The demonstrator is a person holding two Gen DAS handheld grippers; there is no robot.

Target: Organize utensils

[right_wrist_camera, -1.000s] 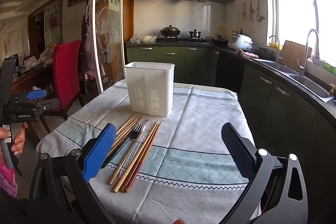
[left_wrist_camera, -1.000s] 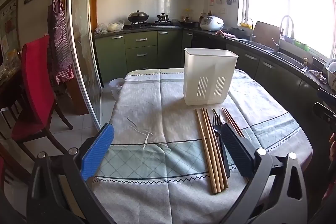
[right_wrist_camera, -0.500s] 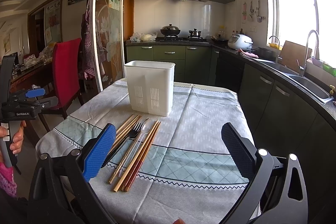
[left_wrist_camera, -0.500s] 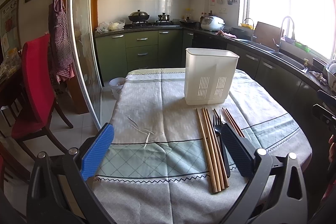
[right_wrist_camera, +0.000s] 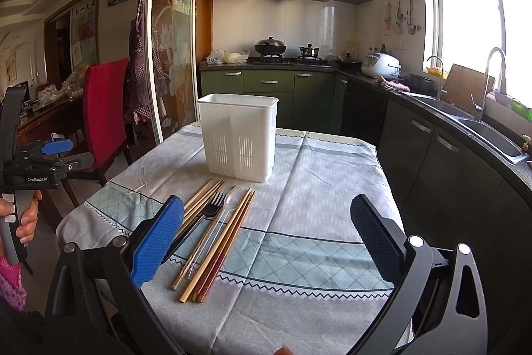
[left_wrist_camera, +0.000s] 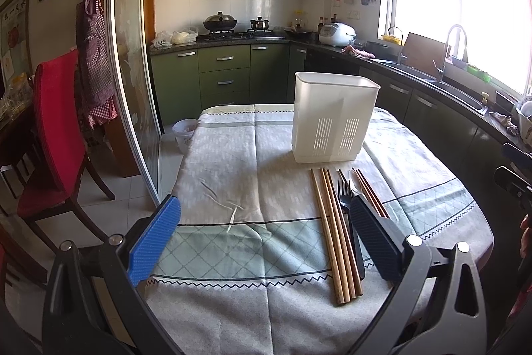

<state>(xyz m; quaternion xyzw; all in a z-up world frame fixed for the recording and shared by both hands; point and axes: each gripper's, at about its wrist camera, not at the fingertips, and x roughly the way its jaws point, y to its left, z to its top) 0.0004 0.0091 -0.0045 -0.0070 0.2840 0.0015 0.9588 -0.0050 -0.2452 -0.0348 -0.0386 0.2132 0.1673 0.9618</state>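
We see the checked grey-green tablecloth (right_wrist_camera: 316,175), and on it stands the white slotted plastic utensil holder (right_wrist_camera: 240,138). Just in front of that holder lie light wooden chopsticks (left_wrist_camera: 332,232), a black plastic fork (right_wrist_camera: 202,218) and a clear plastic spoon (right_wrist_camera: 229,202). Nearer than the holder, our left gripper (left_wrist_camera: 266,235) and right gripper (right_wrist_camera: 266,237) both hang spread wide, holding nothing.

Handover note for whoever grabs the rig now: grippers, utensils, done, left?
Left gripper: jaws open, empty, above the table's near edge.
Right gripper: jaws open, empty.
Light chopsticks, black fork, clear spoon and darker chopsticks lie side by side on the tablecloth, in front of the white utensil holder.
Done: nothing picked up.
Left: move every utensil into the holder.
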